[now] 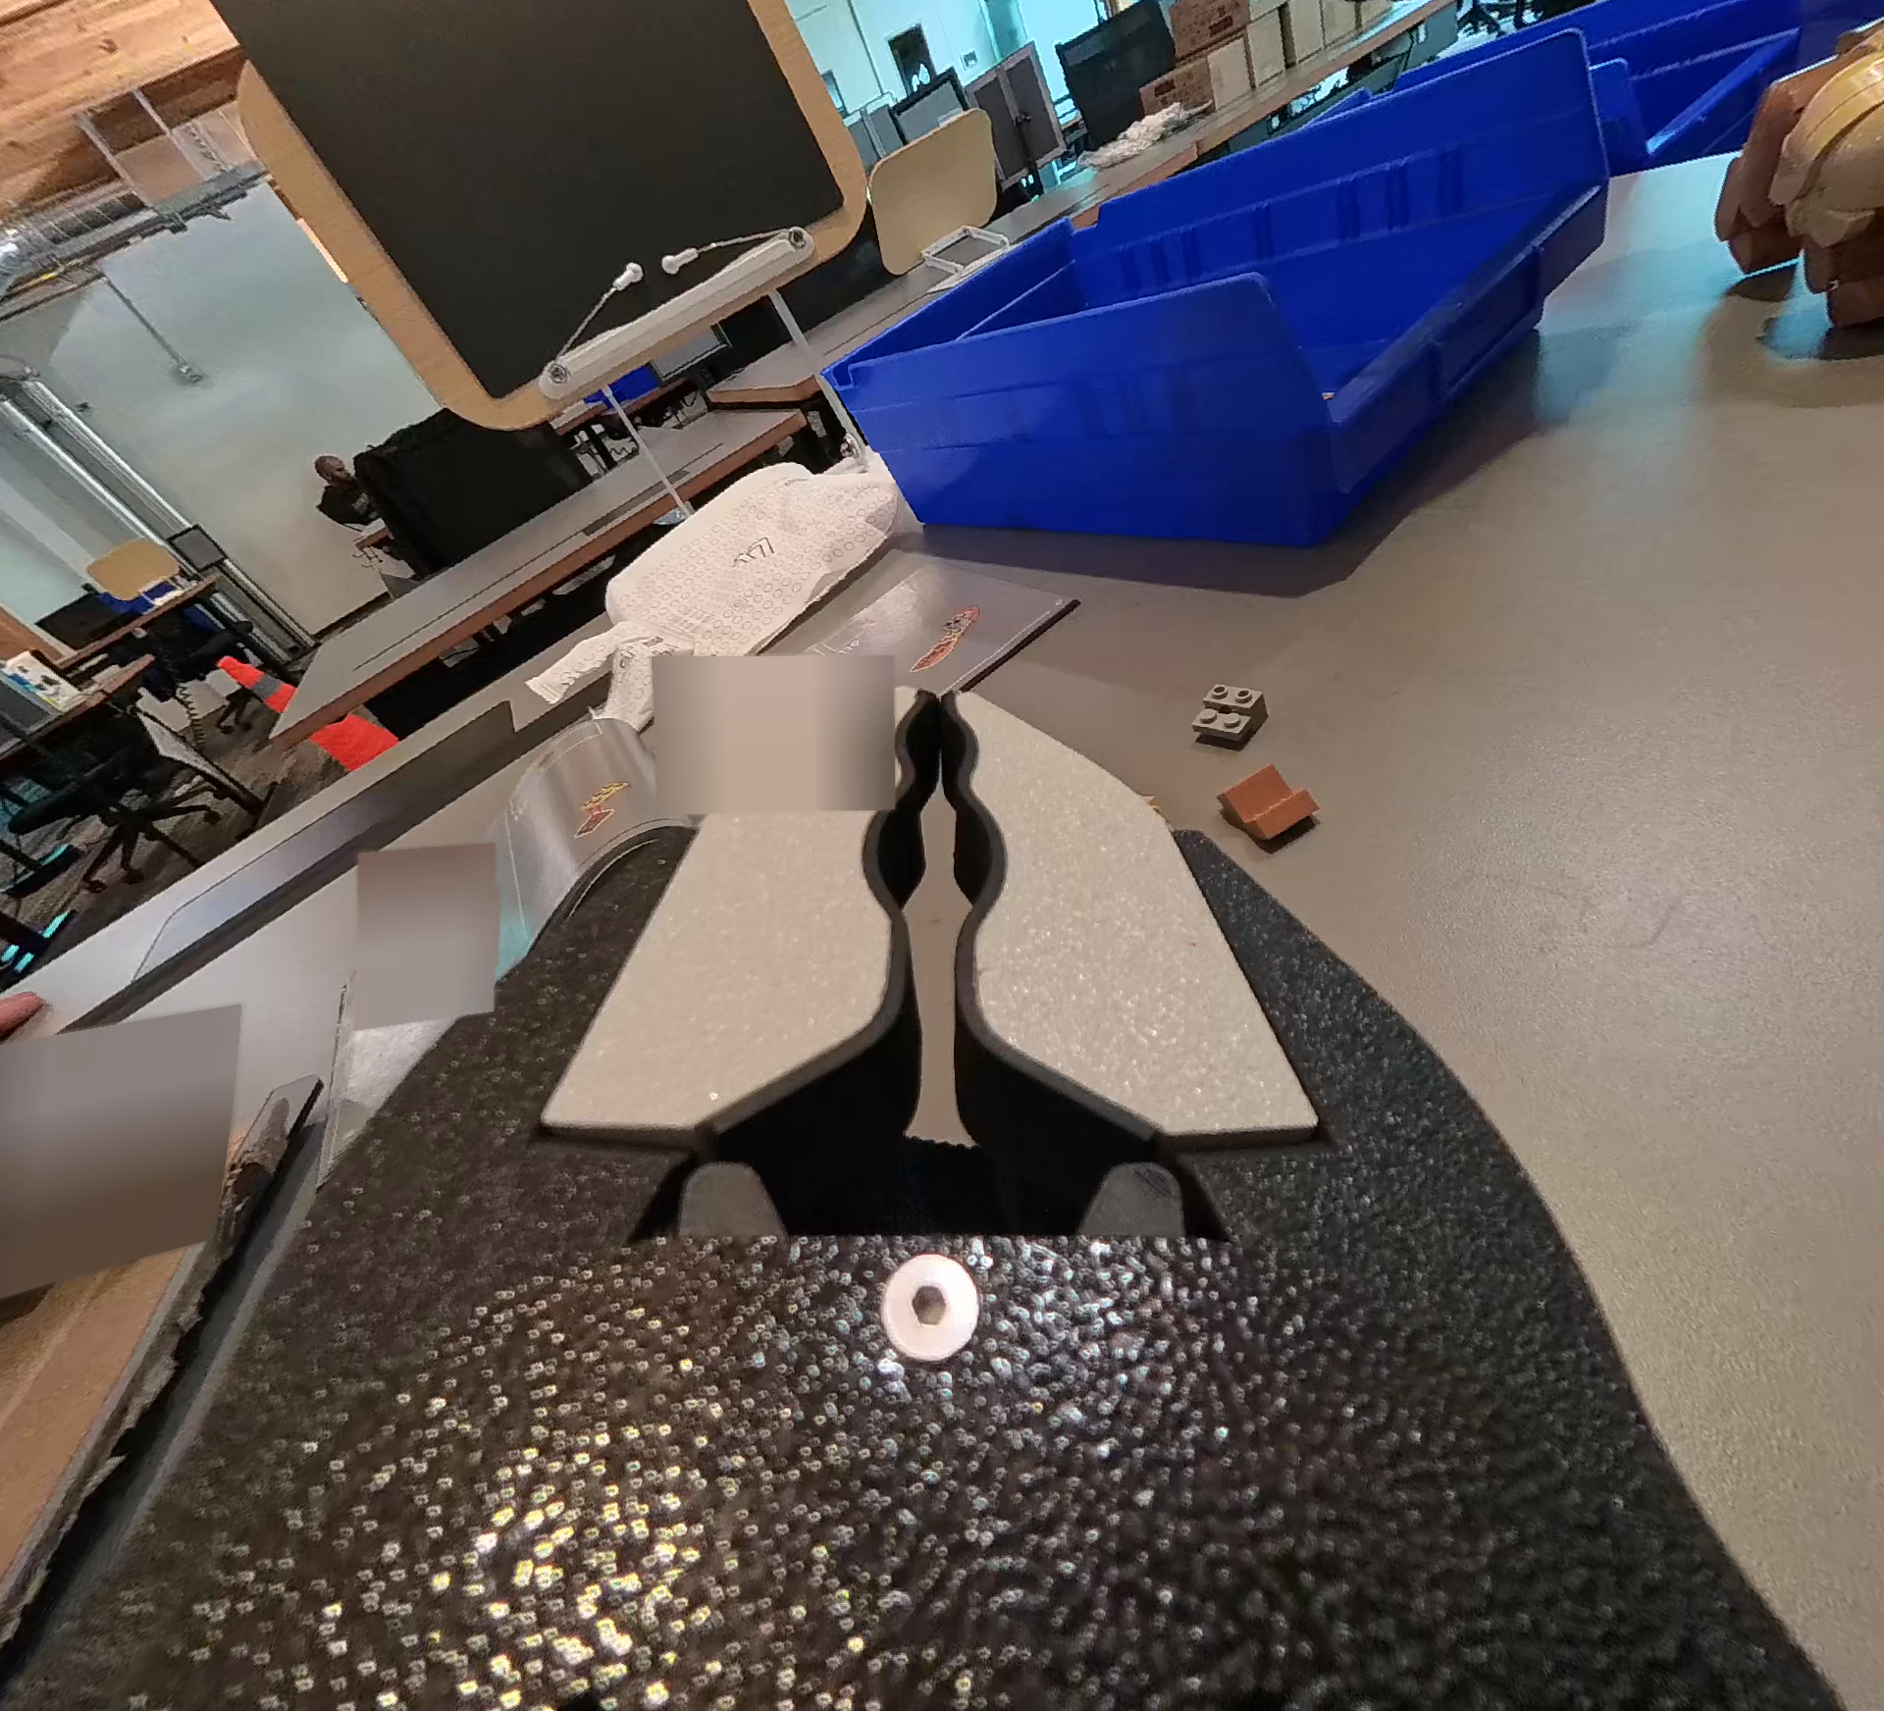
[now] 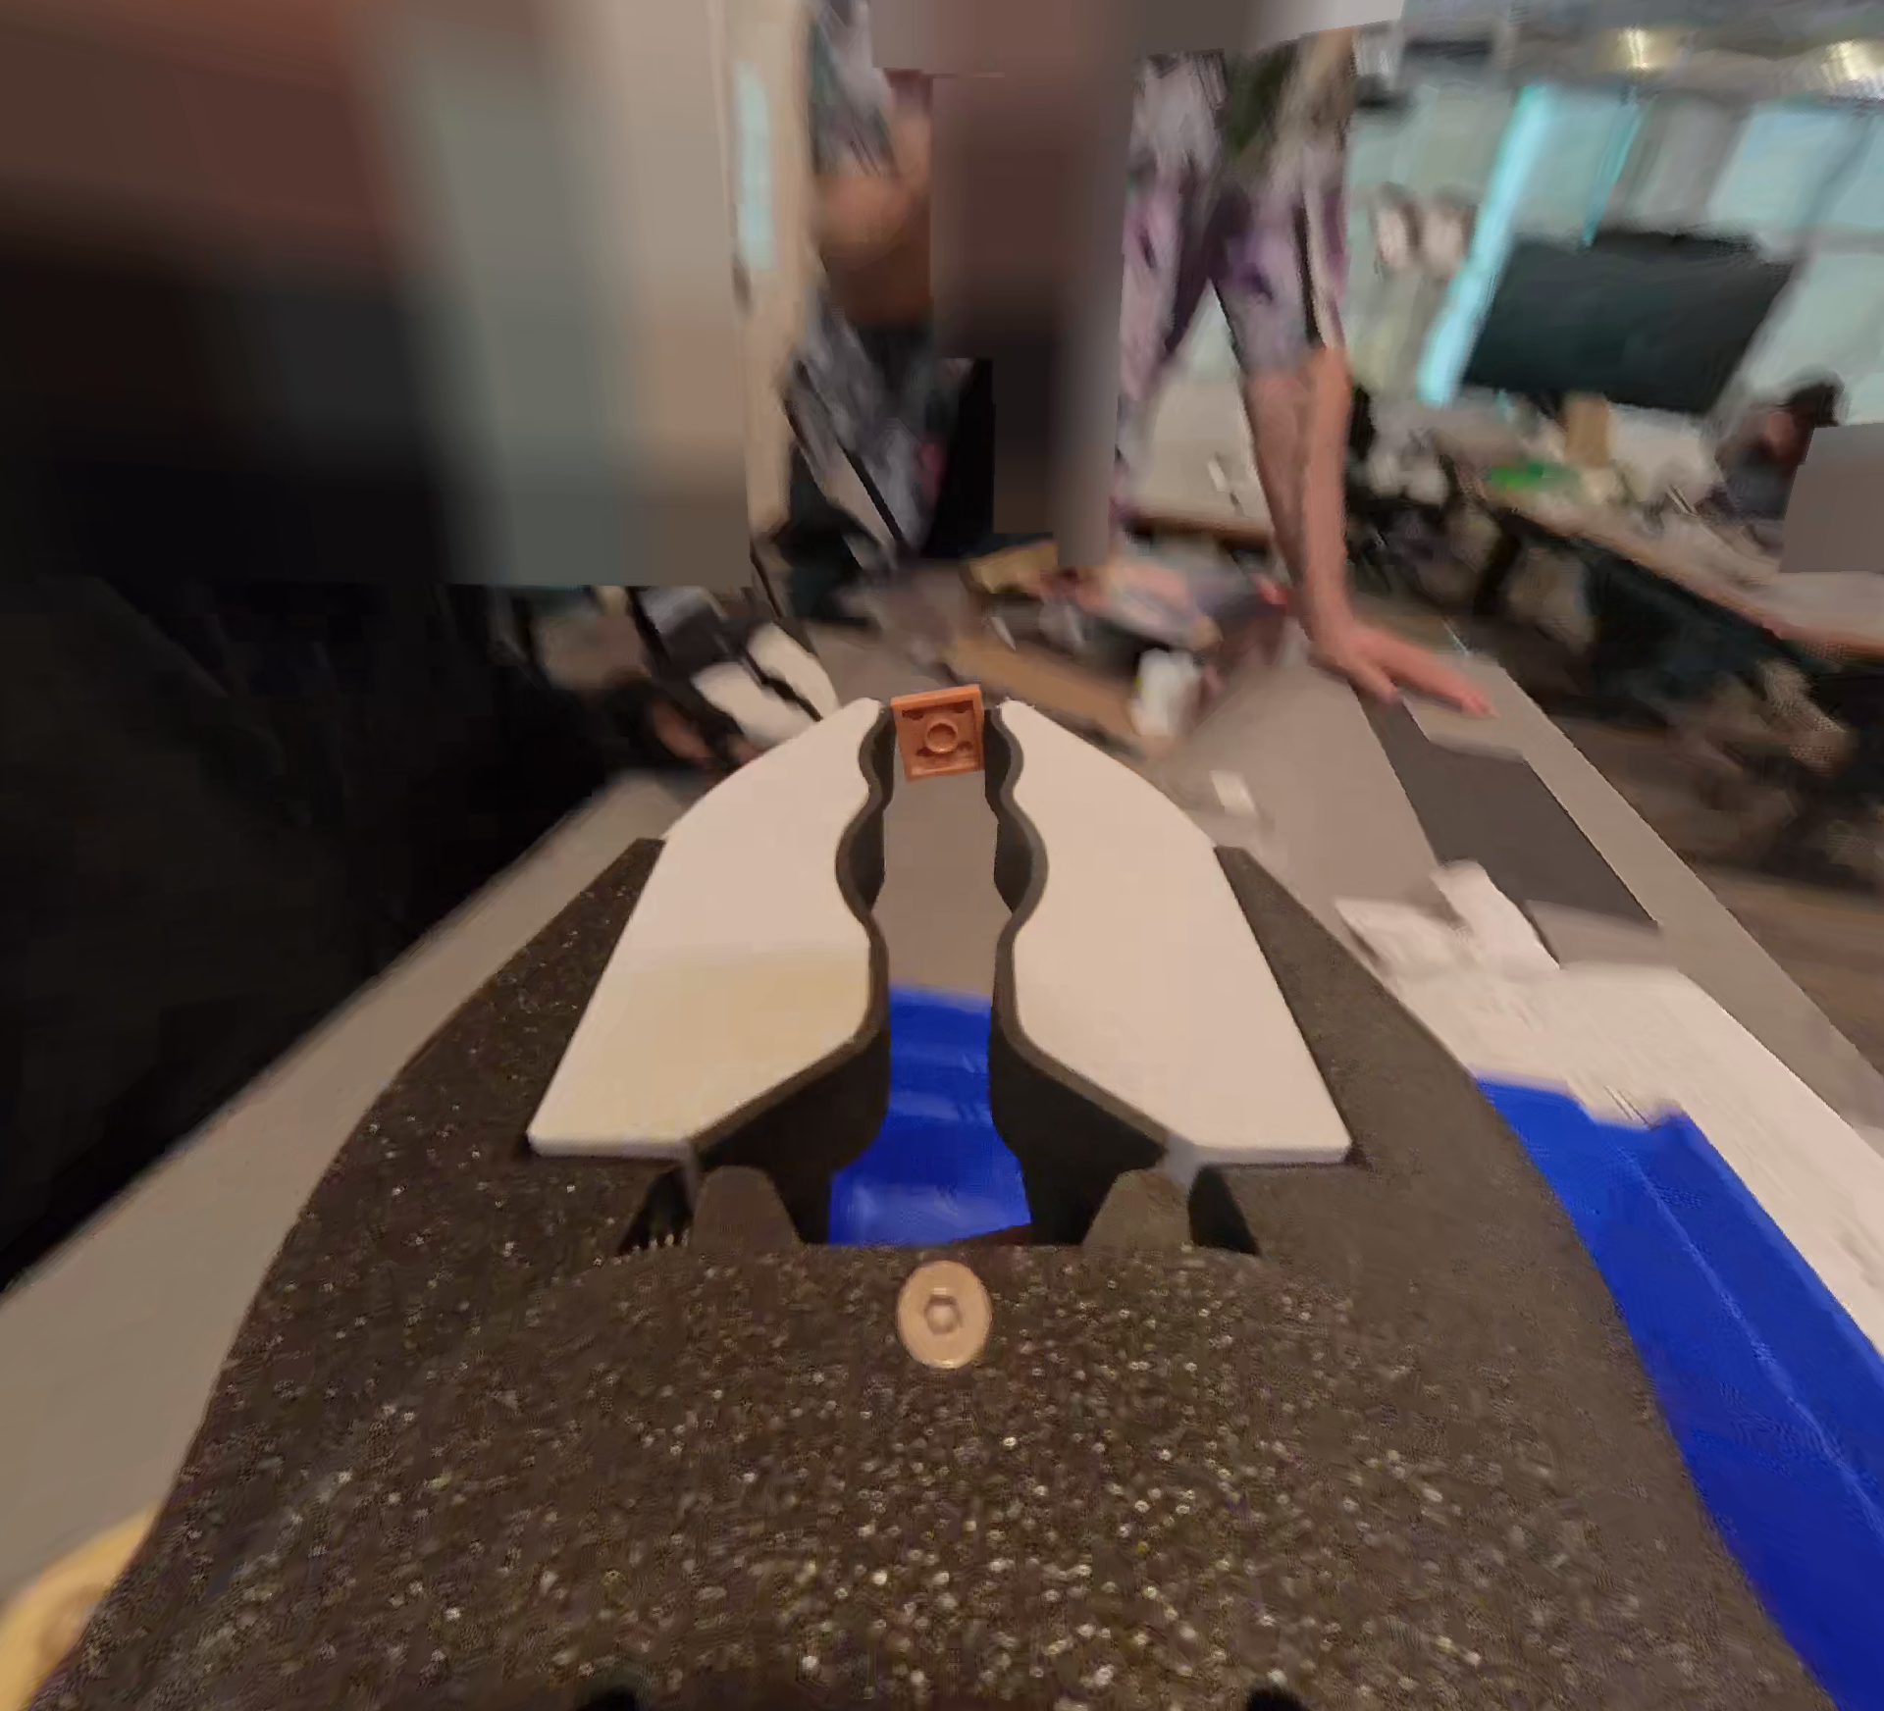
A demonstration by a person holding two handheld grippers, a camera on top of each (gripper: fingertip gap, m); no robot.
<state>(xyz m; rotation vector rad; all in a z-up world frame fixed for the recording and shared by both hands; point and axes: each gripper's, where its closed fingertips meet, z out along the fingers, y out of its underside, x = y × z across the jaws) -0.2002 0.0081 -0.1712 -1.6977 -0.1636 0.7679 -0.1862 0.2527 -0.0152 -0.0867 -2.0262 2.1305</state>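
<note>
My left gripper (image 1: 938,702) is shut with its pads together and nothing between them, low over the grey table (image 1: 1478,847). A small grey brick (image 1: 1231,712) and a brown brick (image 1: 1267,804) lie on the table just to its right. My right gripper (image 2: 939,724) is shut on a small orange square plate (image 2: 938,732), held at the fingertips with its underside facing the camera. The right wrist view is motion-blurred. The gripper is up in the air, above a blue bin (image 2: 1733,1305).
Blue bins (image 1: 1274,357) stand at the back right of the table. A white patterned bag (image 1: 754,556) and a dark booklet (image 1: 948,622) lie ahead of the left gripper. A brown and tan brick model (image 1: 1825,184) stands at the far right. A person's hand (image 2: 1397,673) rests on a far table. My hands' fingertips stand some 30 centimeters from each other.
</note>
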